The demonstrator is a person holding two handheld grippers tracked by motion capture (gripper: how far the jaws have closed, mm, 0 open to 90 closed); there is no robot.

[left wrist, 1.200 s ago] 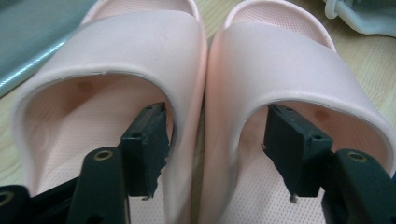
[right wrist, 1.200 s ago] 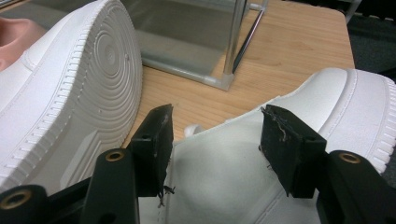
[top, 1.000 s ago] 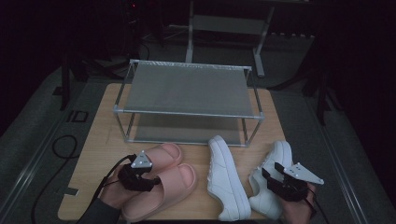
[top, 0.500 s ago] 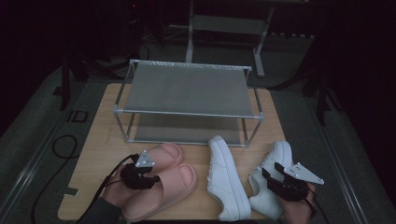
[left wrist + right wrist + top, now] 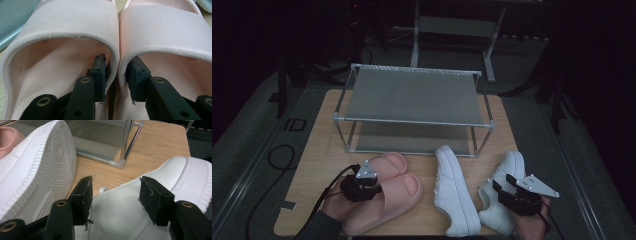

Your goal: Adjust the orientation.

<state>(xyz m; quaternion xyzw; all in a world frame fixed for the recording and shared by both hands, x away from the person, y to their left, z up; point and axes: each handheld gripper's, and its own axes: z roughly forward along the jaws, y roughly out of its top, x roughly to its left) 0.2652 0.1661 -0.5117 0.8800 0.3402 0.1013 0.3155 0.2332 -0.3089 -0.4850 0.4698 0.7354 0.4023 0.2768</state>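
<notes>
We see the left gripper (image 5: 116, 75) with one jaw inside each of two pink slides, and its jaws have just been closing on the two inner walls that stand side by side between them; the pads now sit against those walls, pinching the pair together. The left slide (image 5: 62, 40) and the right slide (image 5: 165, 35) lie touching each other near the front left of the wooden table (image 5: 317, 150), toes toward the metal shoe rack (image 5: 412, 100).

We see the right gripper (image 5: 115, 195) spread wide over the upright white sneaker (image 5: 125, 217), its pads standing at either side of the upper; we cannot tell whether they press on it. The other white sneaker (image 5: 37, 170) lies tipped on its side just beside, sole showing, between the slides and the upright one.
</notes>
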